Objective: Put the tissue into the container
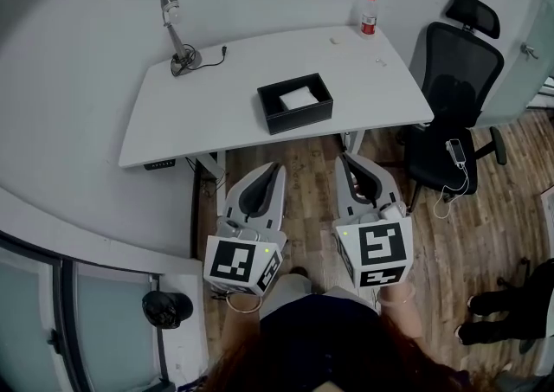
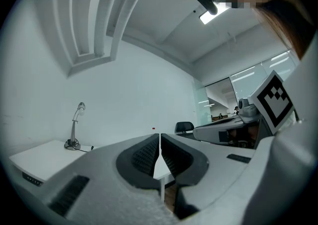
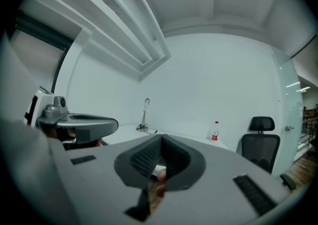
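White walls close off a small office, and against them stands a white desk [image 1: 216, 113] on a wooden floor [image 1: 485, 208]. On the desk's far left corner is a silver desk lamp [image 1: 177, 35] with its cable trailing beside the base, and on the far right corner a clear bottle [image 1: 369, 16] with a red cap and label stands upright. Two small white scraps lie near the bottle, too small to identify. A black rectangular container [image 1: 303, 119] sits near the desk's front edge, roughly midway along it, and the white tissue [image 1: 299, 99] lies folded inside it, towards the back right. A black office chair [image 1: 454, 96] is parked at the desk's right end with a white cable draped over its seat. The person stands back from the desk, holding both tools low over the floor in front of its front edge, well apart from the container. The left gripper [image 1: 278, 166] points towards the desk, and its own view shows the ribbed pads pressed together with nothing between them. The right gripper [image 1: 344, 159], just beside it, likewise has its jaws fully closed on nothing, aimed at the desk.
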The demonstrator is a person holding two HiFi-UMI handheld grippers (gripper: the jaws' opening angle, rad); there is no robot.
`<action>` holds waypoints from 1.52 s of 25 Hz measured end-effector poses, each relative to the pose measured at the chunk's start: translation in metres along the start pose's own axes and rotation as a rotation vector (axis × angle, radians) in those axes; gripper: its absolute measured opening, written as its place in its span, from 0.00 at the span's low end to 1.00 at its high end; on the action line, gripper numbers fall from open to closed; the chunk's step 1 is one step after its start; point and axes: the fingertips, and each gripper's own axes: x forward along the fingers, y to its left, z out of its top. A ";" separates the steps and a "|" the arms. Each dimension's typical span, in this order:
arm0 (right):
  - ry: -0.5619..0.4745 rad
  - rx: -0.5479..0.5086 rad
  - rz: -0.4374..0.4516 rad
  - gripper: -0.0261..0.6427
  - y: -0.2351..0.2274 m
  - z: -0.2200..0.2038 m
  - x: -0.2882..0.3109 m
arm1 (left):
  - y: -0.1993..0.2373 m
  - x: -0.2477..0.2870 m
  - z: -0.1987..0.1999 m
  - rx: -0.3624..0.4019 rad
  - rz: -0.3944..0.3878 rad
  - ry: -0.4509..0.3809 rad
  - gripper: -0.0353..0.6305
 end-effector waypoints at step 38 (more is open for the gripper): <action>-0.057 0.000 0.072 0.07 0.000 -0.015 -0.115 | -0.107 -0.066 -0.001 0.031 0.045 0.054 0.10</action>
